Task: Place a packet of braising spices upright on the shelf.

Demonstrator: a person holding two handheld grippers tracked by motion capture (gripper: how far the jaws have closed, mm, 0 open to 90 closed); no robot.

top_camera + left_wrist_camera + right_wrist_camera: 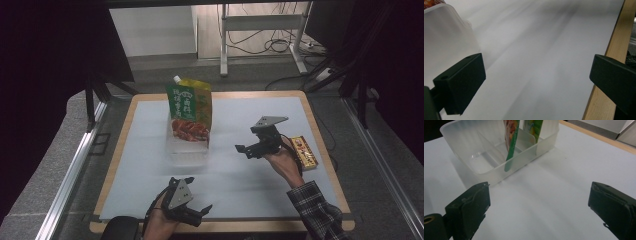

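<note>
— Where do we stand? Our right gripper [248,148] hangs over the white table [280,115], jaws spread wide and holding nothing, aimed at the bin [491,173].

— And our left gripper [197,208] sits low by the near edge, jaws likewise spread, nothing between them.

— The pouch [190,112] already stands upright in the clear bin, leaning against its divider [524,141]. That part looks done, we judge.

— What is left? The small box [305,151] lies flat by the right edge, just beside our right hand [284,165], well apart from the bin. If packing is the job, it is untouched.

— So, roughly halfway, with both grippers free.
</note>
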